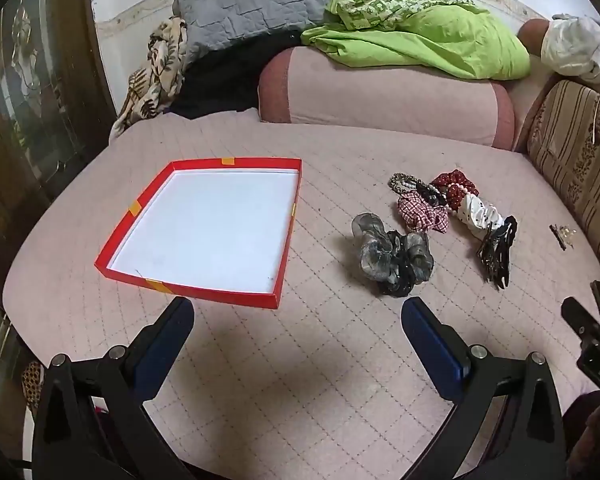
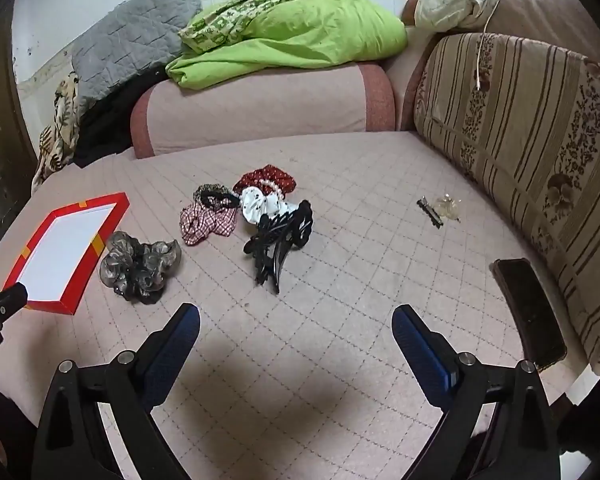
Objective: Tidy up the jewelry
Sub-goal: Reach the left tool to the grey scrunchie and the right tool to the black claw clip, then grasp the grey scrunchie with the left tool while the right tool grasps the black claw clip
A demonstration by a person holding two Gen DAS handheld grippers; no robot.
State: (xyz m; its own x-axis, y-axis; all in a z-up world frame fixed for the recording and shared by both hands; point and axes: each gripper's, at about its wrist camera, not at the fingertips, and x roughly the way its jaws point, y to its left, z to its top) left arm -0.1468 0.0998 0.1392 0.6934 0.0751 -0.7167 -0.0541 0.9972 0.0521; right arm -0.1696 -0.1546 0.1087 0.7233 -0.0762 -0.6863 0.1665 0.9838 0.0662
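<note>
A shallow red tray (image 1: 130, 216) with a white floor lies empty on the pink quilted bed; it also shows in the right wrist view (image 2: 78, 286). To its right lies a grey sheer scrunchie (image 1: 392, 258) (image 2: 140, 266). Behind it is a pile: a red-checked scrunchie (image 1: 422, 213) (image 2: 208, 224), a red dotted scrunchie (image 2: 266, 178), a white scrunchie (image 1: 480, 212) (image 2: 262, 204), a bead bracelet (image 1: 404, 182) and a black claw clip (image 1: 498, 250) (image 2: 280, 236). A small hair clip (image 2: 436, 210) lies apart at the right. My left gripper (image 1: 298, 312) and right gripper (image 2: 296, 318) are open and empty, above the bed's front.
A pink bolster (image 1: 380, 92) with green bedding (image 1: 420, 36) and a grey quilt (image 1: 252, 0) lies at the back. A striped cushion (image 2: 520, 140) lines the right side, with a dark phone (image 2: 528, 308) beside it. A dark wooden cabinet (image 1: 40, 100) stands at the left.
</note>
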